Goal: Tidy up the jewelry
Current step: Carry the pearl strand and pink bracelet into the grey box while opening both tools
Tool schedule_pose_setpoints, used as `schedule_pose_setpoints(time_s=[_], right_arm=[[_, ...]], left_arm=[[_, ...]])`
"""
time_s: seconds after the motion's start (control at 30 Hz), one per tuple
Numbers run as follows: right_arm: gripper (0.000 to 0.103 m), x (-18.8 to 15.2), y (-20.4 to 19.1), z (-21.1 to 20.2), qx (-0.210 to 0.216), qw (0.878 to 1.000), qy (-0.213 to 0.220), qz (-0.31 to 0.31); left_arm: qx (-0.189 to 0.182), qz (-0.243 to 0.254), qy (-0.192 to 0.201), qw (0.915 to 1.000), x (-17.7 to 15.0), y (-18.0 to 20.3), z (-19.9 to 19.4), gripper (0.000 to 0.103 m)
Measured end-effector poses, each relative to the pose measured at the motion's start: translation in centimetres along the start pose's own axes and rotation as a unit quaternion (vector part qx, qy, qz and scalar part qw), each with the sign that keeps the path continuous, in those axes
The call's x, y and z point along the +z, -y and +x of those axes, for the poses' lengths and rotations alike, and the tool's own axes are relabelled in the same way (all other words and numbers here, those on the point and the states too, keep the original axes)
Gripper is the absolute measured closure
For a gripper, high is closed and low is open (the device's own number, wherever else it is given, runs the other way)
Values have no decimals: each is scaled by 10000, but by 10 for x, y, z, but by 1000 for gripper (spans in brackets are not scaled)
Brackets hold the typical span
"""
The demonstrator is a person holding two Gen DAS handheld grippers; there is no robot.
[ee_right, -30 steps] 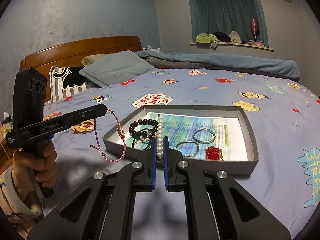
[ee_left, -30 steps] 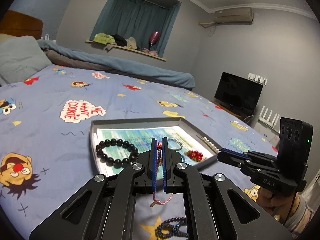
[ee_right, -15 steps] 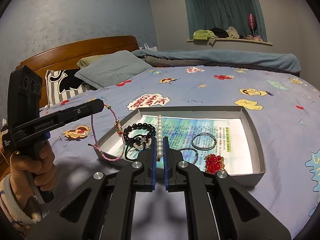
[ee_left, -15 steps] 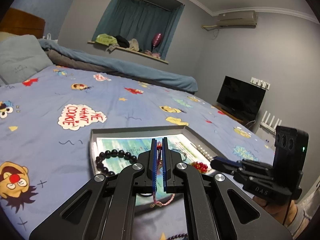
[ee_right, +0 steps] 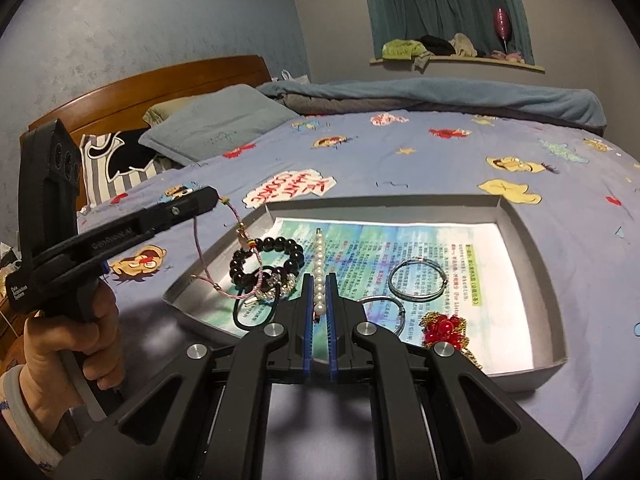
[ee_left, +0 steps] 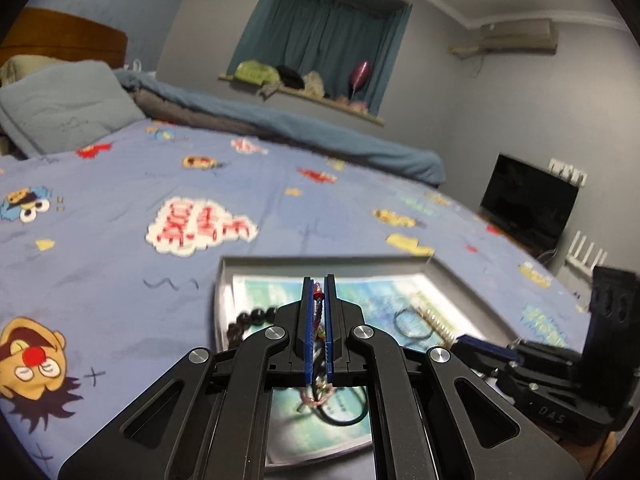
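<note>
Two strands are in transit: the pink cord bracelet (ee_right: 224, 258), clamped in the left gripper (ee_left: 319, 328), dangles over the gray tray's (ee_right: 532, 240) near-left corner, while the right gripper (ee_right: 319, 312) grips the pearl strand (ee_right: 319, 268) above the tray's middle. Black bead bracelet (ee_right: 276, 252), hoops and red brooch (ee_right: 442, 328) already lie inside, so I judge sorting well along.

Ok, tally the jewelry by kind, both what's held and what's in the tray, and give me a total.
Beaded bracelets: 2, black beads and sparkly crystal
Pearl strand: 1
Pink cord bracelet: 1
Thin metal hoops: 2
Red bead cluster: 1
Black elastic band: 1
Total: 8
</note>
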State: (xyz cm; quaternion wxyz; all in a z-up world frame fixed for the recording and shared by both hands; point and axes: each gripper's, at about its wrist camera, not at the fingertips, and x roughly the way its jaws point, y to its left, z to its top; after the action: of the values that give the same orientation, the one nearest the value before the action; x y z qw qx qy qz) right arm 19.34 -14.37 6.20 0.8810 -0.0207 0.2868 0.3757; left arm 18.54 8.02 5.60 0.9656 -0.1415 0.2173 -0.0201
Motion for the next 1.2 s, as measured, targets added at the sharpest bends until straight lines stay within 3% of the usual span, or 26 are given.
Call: schedule_pose_setpoints(time_s=[0.37, 0.63, 0.77, 0.83, 0.9, 1.0, 1.2], right_arm=[[97, -1, 6, 23, -154, 9992, -356, 97], [97, -2, 5, 27, -167, 9989, -431, 88], [96, -2, 6, 27, -178, 9989, -419, 85], [85, -2, 6, 27, -187, 9990, -388, 92], [76, -3, 7, 23, -189, 9993, -314, 104], [61, -3, 9, 16, -200, 9995, -193, 128], [53, -4, 14, 2, -237, 9996, 13, 178]], left_arm=[[264, 291, -702, 9968, -16, 5, 25, 98], [318, 339, -901, 9948, -20, 6, 31, 96], [312, 365, -891, 9949, -21, 7, 30, 83], [319, 403, -862, 9949, -21, 10, 29, 71], [312, 463, -793, 9953, -20, 12, 25, 52], [337, 574, -620, 9959, -19, 16, 17, 33], [303, 672, -488, 9961, -18, 21, 6, 24]])
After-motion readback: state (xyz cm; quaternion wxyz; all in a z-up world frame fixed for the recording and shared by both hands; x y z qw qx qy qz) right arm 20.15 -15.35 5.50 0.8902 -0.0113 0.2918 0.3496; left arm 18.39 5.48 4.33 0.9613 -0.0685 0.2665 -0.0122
